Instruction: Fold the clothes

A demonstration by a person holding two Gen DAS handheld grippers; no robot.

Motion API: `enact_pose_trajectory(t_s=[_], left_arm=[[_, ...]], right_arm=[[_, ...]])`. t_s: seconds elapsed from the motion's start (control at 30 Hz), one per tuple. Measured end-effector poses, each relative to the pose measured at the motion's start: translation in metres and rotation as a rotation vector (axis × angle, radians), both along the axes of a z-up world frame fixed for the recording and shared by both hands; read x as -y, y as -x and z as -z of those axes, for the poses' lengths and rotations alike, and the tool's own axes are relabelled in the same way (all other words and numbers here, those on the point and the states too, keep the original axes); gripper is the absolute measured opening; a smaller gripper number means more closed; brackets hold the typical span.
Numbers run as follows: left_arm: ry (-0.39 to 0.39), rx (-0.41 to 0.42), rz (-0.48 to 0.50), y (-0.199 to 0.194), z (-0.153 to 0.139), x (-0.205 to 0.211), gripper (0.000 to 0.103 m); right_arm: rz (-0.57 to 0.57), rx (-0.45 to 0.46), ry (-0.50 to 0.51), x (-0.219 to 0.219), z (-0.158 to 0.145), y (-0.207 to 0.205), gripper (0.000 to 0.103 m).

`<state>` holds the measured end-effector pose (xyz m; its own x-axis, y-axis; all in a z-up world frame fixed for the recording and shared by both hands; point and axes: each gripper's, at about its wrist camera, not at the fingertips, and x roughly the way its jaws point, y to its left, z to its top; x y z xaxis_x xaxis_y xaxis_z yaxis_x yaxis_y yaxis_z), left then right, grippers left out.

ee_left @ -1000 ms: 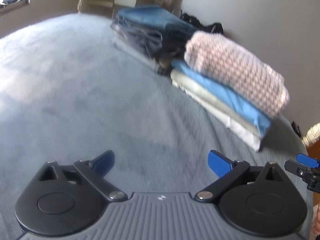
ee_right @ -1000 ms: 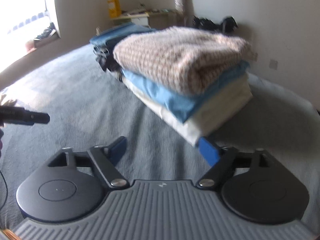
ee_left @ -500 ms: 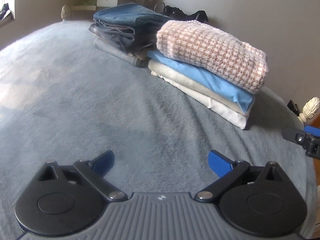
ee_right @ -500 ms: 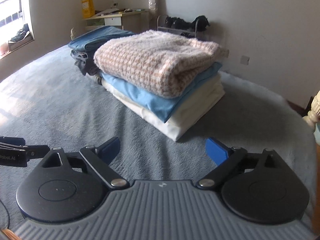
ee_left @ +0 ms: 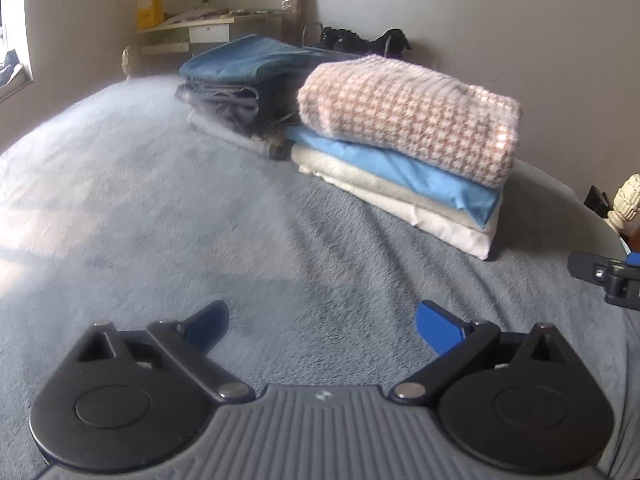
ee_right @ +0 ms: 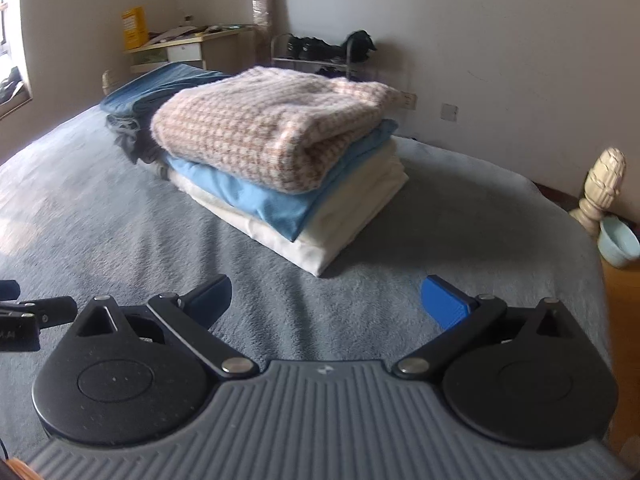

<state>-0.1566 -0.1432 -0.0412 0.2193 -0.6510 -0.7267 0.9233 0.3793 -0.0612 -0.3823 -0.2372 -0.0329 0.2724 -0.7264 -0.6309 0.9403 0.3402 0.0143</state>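
Grey-blue blanket (ee_left: 168,208) covers the whole bed, fuzzy, bare across the near half, with a sunlit patch at its left side.

Two stacks of folded clothes sit at the far side, touching each other. The nearer stack: white folded piece (ee_right: 352,216) at the bottom, a cream layer above it, then a light blue garment (ee_right: 256,196), and on top a thick pink-and-white checked sweater (ee_right: 272,128), folded, its rounded fold facing the cameras. The farther stack (ee_left: 240,80) is dark — blue denim on top, grey and charcoal pieces underneath, edges less even.

Behind the bed: a pale desk (ee_right: 188,46) with a yellow box (ee_right: 134,27) on it, and a low rack of dark shoes (ee_right: 320,46) against the wall. A cream carved bedpost (ee_right: 602,188) stands at the right corner, a pale blue bowl (ee_right: 619,242) just beside it.

Left gripper (ee_left: 322,322) — blue-tipped fingers spread wide, nothing between them, only blanket below. Right gripper (ee_right: 326,296) — jaws opening, already wide, nothing between them; it hangs over the blanket near the white corner of the nearer stack, not touching it.
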Motion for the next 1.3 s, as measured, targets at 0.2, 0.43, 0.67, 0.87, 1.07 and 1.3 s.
enact_pose_trajectory(t_s=[0.2, 0.43, 0.67, 0.87, 1.07, 1.3], left_arm=[[0.037, 0.000, -0.049, -0.003, -0.009, -0.010, 0.101], [0.062, 0.041, -0.075, -0.002, -0.019, -0.020, 0.101], [0.087, 0.042, -0.078, 0.000, -0.028, -0.030, 0.101], [0.105, 0.035, -0.092, 0.001, -0.032, -0.040, 0.103], [0.064, 0.004, -0.070, 0.004, -0.028, -0.041, 0.103], [0.035, -0.016, -0.095, 0.008, -0.023, -0.042, 0.103]], right_arm=[[0.013, -0.031, 0.041, -0.008, -0.007, -0.002, 0.102], [-0.014, -0.077, 0.106, -0.020, -0.021, -0.009, 0.102], [-0.003, -0.091, 0.108, -0.025, -0.037, -0.010, 0.102], [0.053, -0.067, 0.050, -0.022, -0.037, -0.005, 0.102], [0.025, -0.100, 0.021, -0.029, -0.031, -0.014, 0.102], [-0.036, -0.143, 0.036, -0.040, -0.028, -0.023, 0.102]])
